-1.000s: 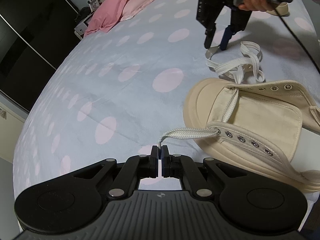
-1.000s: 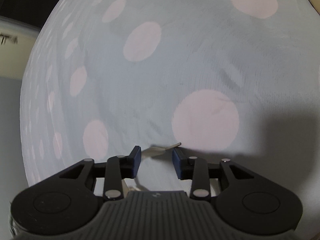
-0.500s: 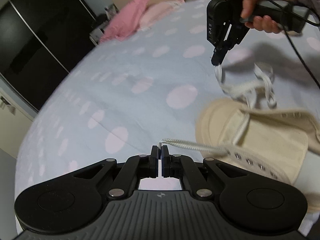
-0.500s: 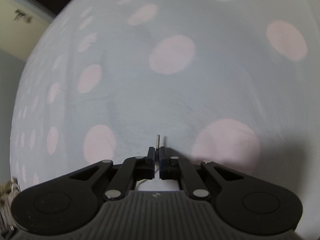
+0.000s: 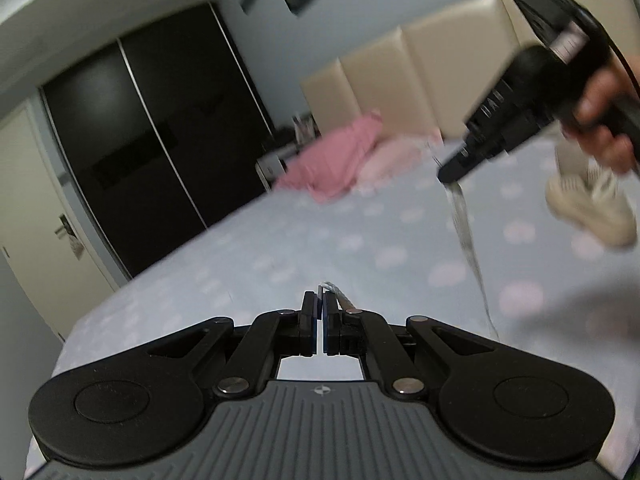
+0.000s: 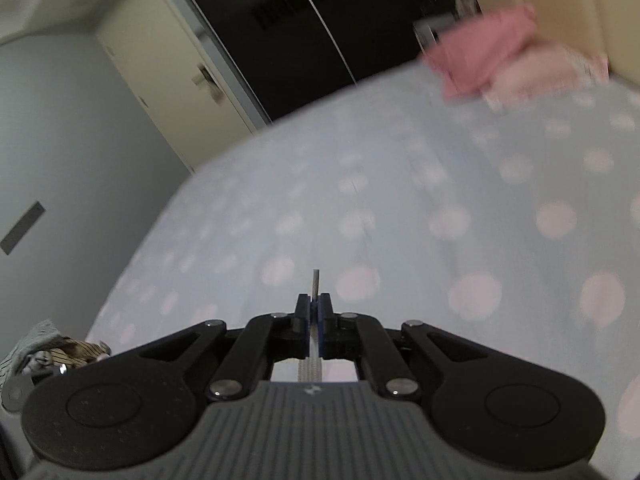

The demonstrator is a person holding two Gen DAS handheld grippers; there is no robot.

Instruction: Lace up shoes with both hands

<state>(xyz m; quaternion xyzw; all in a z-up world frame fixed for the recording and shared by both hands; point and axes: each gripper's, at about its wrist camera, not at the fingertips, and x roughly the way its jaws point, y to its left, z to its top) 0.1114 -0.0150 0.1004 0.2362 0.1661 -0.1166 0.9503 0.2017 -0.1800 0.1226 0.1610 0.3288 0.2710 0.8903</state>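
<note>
left tool point(image 5: 321, 300) clamped on one shoelace end point(image 5: 334, 291), aglet tip poking just past the pads, lace trailing off to the right. right tool point(image 6: 315, 304) pinched shut on the other lace end point(image 6: 316, 282), aglet sticking straight out ahead. from the left wrist view, right tool point(image 5: 447, 176) held up by a hand point(image 5: 604, 128), lace point(image 5: 464, 224) hanging down from it, blurred. the shoe being laced is out of frame; a second beige shoe point(image 5: 588, 208) lies on the dotted bed point(image 5: 360, 248). pink pillows point(image 5: 340, 160) near headboard.

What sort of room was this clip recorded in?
Most likely a bedroom: a polka-dot bedsheet, a padded headboard with pink pillows against it, and a dark sliding wardrobe.
</note>
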